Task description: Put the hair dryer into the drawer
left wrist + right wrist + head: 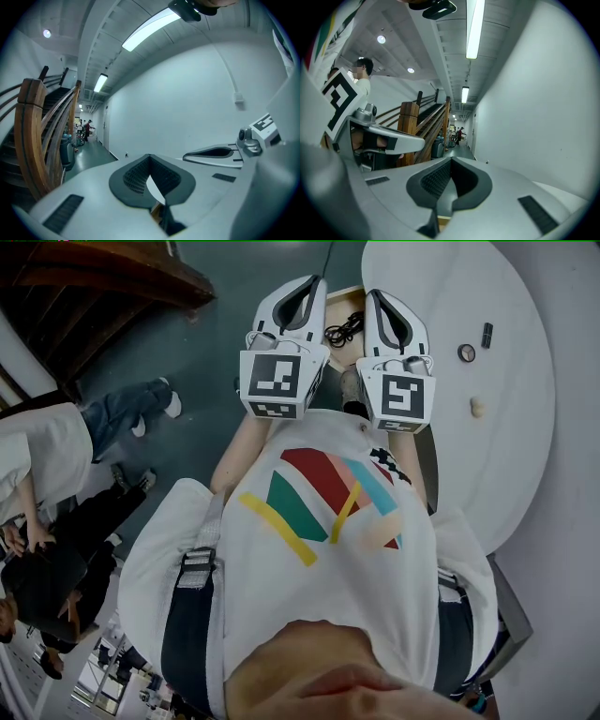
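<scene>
Hanging side by side at top centre of the head view, the left gripper (309, 287) and right gripper (377, 298) are both clenched, empty. No hair dryer shows clearly. Only a coiled black cord (344, 330) lies between them, equally near both.

a white, round-edged surface (441, 287) stands at the right, over a dark grey floor (211, 352). on the surface lie a small ring (466, 352), a short black piece (487, 335) just beside it, and a pale little lump (478, 407) apart from both.
</scene>
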Motion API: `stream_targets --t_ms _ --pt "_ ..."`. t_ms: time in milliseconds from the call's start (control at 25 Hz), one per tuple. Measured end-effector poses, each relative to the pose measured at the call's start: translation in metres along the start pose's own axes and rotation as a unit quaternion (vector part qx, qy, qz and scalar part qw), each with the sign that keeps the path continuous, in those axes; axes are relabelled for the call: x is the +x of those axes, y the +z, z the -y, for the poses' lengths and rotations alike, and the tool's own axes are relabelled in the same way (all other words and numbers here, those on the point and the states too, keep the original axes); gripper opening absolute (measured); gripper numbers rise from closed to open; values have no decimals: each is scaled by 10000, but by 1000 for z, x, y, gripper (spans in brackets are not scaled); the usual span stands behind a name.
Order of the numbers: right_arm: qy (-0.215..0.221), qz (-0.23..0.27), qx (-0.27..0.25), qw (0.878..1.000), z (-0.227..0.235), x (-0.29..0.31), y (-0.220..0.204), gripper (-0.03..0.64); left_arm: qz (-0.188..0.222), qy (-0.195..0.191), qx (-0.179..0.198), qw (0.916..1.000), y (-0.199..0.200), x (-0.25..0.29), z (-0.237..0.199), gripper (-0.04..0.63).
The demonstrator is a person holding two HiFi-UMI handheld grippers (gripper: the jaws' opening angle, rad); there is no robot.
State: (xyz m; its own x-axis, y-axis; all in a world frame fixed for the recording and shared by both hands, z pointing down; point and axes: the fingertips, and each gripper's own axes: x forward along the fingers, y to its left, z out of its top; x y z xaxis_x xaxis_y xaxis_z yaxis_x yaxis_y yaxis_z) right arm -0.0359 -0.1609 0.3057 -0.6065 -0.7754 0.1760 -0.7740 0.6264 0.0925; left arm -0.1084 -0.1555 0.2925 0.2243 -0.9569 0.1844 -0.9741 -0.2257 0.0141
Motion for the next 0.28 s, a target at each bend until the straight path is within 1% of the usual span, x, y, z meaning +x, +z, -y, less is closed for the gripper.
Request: stream_targets --t_ms 280 --pt "-13 -24 40 10000 2 1 -5 11 -60 -39 25 10000 -6 4 2 15"
